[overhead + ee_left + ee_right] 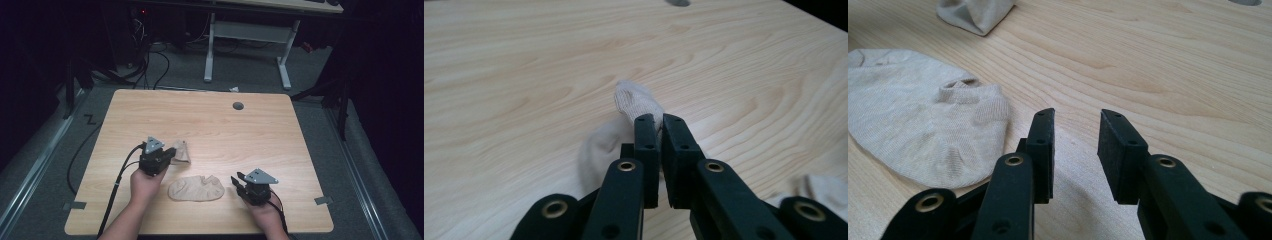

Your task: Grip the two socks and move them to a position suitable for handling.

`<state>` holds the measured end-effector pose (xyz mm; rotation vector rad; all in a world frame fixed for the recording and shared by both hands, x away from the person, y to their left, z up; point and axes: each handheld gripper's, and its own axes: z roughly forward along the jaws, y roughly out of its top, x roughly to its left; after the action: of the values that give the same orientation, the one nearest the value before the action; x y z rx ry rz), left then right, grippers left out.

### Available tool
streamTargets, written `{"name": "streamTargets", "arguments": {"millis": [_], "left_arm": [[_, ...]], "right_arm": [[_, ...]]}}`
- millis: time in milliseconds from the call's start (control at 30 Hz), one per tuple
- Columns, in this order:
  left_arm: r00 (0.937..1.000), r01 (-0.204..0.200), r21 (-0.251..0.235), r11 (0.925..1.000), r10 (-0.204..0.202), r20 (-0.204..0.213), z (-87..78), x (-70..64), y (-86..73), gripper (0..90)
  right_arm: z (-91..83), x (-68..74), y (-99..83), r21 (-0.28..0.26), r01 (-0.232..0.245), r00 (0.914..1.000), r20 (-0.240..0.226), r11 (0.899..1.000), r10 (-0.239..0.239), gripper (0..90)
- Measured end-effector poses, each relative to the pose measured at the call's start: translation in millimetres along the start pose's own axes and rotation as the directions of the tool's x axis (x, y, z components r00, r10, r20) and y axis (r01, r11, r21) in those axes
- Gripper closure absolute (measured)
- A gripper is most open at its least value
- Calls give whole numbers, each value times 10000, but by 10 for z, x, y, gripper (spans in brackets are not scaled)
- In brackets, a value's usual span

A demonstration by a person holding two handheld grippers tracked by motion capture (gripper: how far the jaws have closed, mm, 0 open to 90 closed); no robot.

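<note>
Nearest the person, the right tongs [238,182] rest low over the pale wooden bench [260,130] with their jaws apart and nothing between them; the right gripper view shows bare wood grain in the gap. Just beside them, toward the left, lies the flat beige knitted ankle sock [196,188], spread out oval on the bench, its ribbed opening puckered near the middle [923,135].

A little farther in, the left tongs [171,152] are clamped on the second beige sock [182,152], which sits bunched just beyond the flat one. In the left gripper view the jaws stand almost together with a thin fold of knit pinched between them, and a rounded end of that sock [634,100] pokes up past the jaw tips.

Both socks look light, limp and stretchy, so they should drape and sag from any pinch, and a shallow bite on one layer may slip. The cuff rim or the toe seems the surest place to grip; for the flat sock, the ribbed opening offers a raised edge to catch.

The high view gives the layout: the two socks apart, one hand at each. The left gripper view alone reveals how little cloth is caught. The right gripper view shows the flat sock's opening and, farther back, the bunched sock [975,14] as a folded lump. Farthest off, a small grey round cap [238,105] sits in the bench.
</note>
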<state>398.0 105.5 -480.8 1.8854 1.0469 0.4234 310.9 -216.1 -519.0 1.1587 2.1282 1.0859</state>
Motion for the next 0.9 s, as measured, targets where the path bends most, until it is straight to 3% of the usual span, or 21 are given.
{"name": "streamTargets", "arguments": {"millis": [267, 533, 600, 700, 900], "left_arm": [[9982, -300, 255, 9992, 286, 523, 326, -282, 141, 856], [9951, -406, 605, 9973, 349, 921, 647, -446, 170, 822], [9943, -362, 429, 9984, 317, 1022, 622, -431, 189, 728], [9966, -217, 210, 9995, 200, 795, 535, -348, 196, 636], [9998, 171, 318, 9993, -173, 59, 398, -26, 86, 573]], "right_arm": [[2, -14, -5, -19, 25, 10000, -72, 10000, -25, 685], [-8, -22, -11, -43, -58, 9999, -121, 10000, 58, 685], [-5, -27, -13, -44, -52, 9999, -133, 10000, 51, 684], [2, -33, -16, -8, -85, 9999, -132, 10000, 85, 682], [22, -18, -16, 52, -49, 9998, -184, 10000, 50, 670]]}}
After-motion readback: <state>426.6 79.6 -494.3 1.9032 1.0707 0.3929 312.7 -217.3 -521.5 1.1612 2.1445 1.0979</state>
